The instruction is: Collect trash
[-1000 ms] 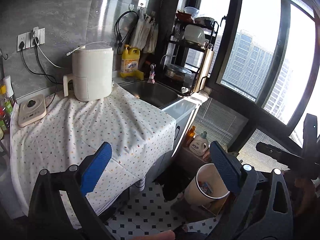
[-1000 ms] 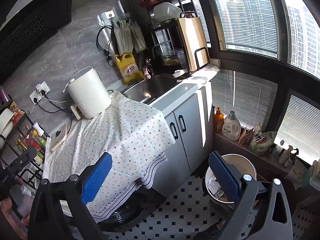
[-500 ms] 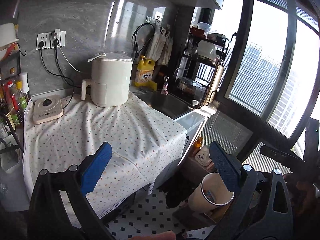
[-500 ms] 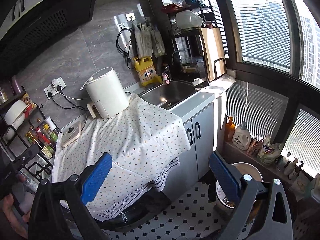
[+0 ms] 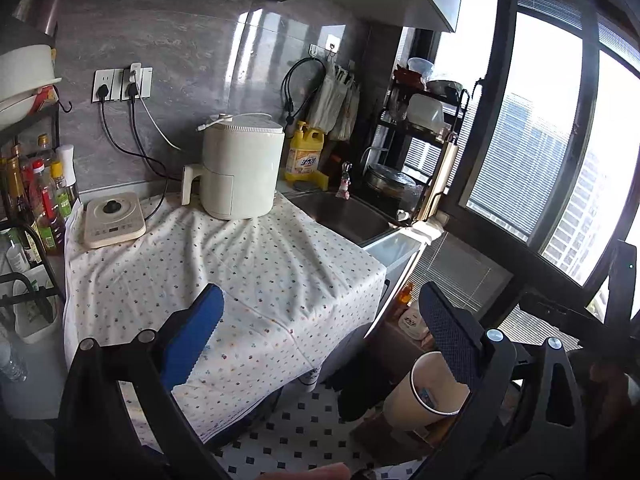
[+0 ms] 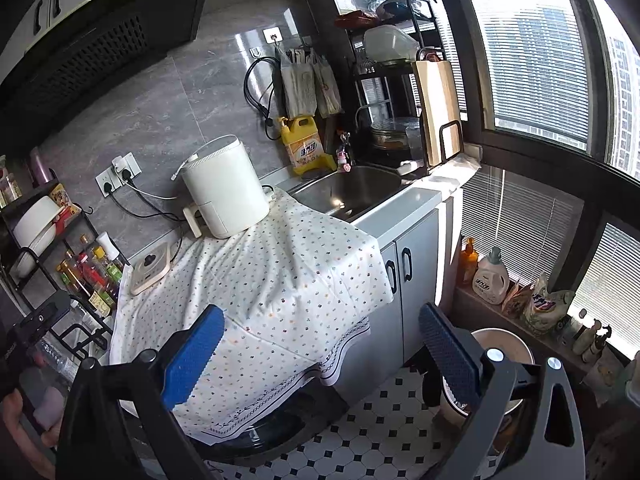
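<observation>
Grippers left [image 5: 320, 332] and right [image 6: 320, 348] spread empty, cloth edge [image 6: 344, 336] overhanging, bin [image 6: 504, 344] beside cabinet.

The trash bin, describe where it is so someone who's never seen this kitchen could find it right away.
Start at the sink counter under the big window, then drop to the tiled floor beside its grey cabinet doors. The trash bin stands there: a round, open, beige bucket with scraps inside, far bigger than the detergent bottles on the ledge behind.

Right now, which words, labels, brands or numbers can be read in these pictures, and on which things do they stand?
None can be read with certainty.
Yellow detergent jug: label with dark characters, too blurred.
White detergent bottle: blue print, too blurred.
Printed pouch: blurred.
Sauce bottles: labels too small.
</observation>
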`<state>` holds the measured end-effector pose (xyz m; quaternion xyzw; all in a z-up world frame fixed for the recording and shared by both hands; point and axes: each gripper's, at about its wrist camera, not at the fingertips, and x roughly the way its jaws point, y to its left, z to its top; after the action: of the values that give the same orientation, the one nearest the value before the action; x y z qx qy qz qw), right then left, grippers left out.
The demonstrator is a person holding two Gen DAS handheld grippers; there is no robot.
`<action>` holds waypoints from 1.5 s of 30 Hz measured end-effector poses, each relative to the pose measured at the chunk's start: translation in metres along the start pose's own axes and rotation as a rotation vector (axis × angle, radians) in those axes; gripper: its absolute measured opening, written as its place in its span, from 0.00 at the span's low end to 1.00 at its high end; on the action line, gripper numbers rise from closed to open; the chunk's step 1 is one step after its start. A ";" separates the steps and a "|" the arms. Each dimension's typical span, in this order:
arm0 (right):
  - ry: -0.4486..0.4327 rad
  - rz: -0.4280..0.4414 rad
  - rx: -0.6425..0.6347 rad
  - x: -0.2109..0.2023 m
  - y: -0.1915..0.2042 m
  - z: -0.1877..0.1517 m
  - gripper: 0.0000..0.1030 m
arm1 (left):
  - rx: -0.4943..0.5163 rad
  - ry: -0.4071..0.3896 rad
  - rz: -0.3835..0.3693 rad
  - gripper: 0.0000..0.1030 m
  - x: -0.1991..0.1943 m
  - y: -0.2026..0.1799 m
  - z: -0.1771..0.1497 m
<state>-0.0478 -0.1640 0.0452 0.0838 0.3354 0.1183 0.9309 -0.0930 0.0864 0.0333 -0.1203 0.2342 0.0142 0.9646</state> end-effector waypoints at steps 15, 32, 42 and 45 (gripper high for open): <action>-0.007 0.002 -0.006 -0.010 0.008 -0.007 0.93 | 0.008 -0.003 0.006 0.94 -0.011 -0.001 -0.003; -0.006 -0.018 0.014 -0.021 0.000 -0.020 0.93 | 0.035 0.014 -0.009 0.94 -0.014 -0.016 -0.011; -0.005 -0.039 0.016 -0.023 -0.007 -0.022 0.93 | 0.041 0.034 -0.024 0.94 -0.004 -0.021 -0.014; -0.004 -0.045 0.023 -0.023 -0.009 -0.021 0.92 | 0.043 0.041 -0.030 0.94 0.000 -0.023 -0.014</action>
<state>-0.0772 -0.1777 0.0408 0.0873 0.3367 0.0932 0.9329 -0.0976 0.0607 0.0267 -0.1035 0.2525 -0.0079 0.9620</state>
